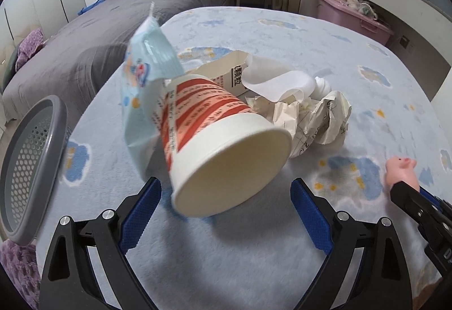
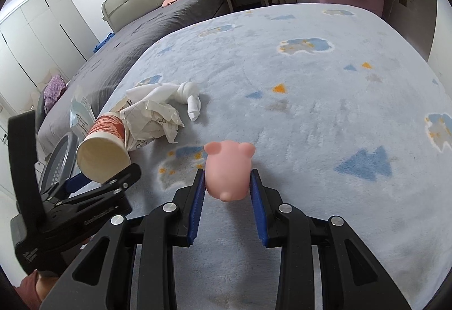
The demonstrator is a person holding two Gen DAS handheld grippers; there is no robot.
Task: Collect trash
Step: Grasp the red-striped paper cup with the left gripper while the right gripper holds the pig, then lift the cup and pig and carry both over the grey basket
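The left gripper (image 1: 226, 194) hangs with its jaws apart just short of the tipped paper cup (image 1: 223, 146), which lies on the fluffy blue rug (image 1: 339, 41) against a glossy wrapper (image 1: 147, 89) and crumpled paper (image 1: 319, 117), so the cup looks next. It should need closing on that thin rim, then a swing to the perforated grey basket (image 1: 31, 163) beside it. The right gripper (image 2: 227, 185) is clamped on a soft pink pig toy (image 2: 227, 168).
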